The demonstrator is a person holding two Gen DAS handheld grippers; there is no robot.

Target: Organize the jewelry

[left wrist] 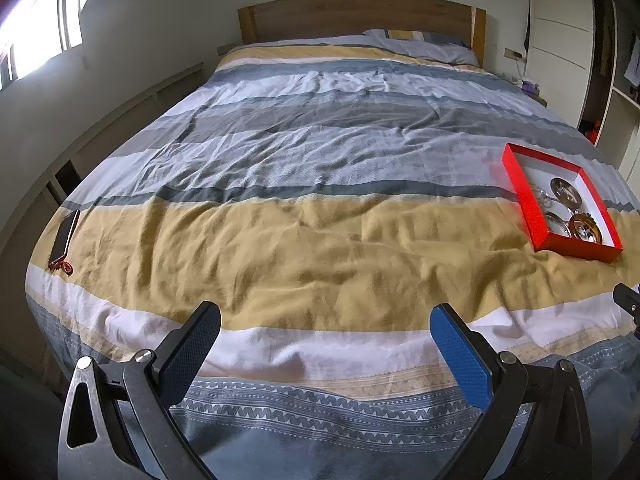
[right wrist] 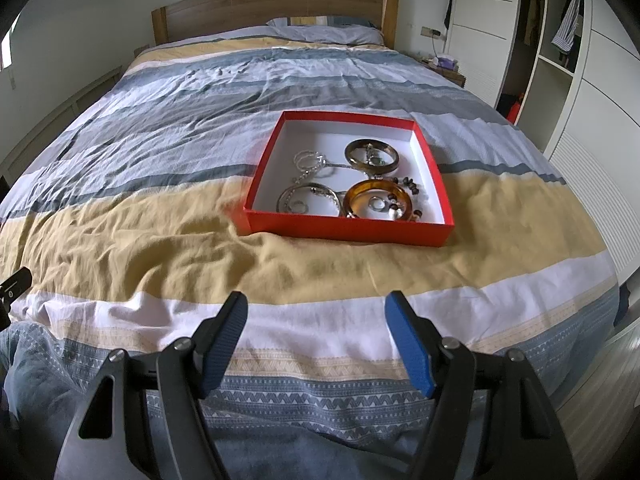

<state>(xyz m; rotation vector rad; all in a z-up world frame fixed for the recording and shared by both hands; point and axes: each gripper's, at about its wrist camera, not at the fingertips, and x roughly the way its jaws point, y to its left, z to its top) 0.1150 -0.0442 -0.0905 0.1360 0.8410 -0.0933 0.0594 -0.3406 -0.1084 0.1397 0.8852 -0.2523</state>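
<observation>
A shallow red box with a white inside lies on the striped bedspread; it also shows at the right in the left wrist view. Inside lie an amber bangle, a darker brown bangle, a silver bangle, silver chains and dark beads. My right gripper is open and empty, at the foot of the bed, short of the box. My left gripper is open and empty, left of the box over the bedspread.
A dark phone with a red cord lies at the bed's left edge. A wooden headboard and pillow are at the far end. A white wardrobe stands to the right, with a nightstand beside the bed.
</observation>
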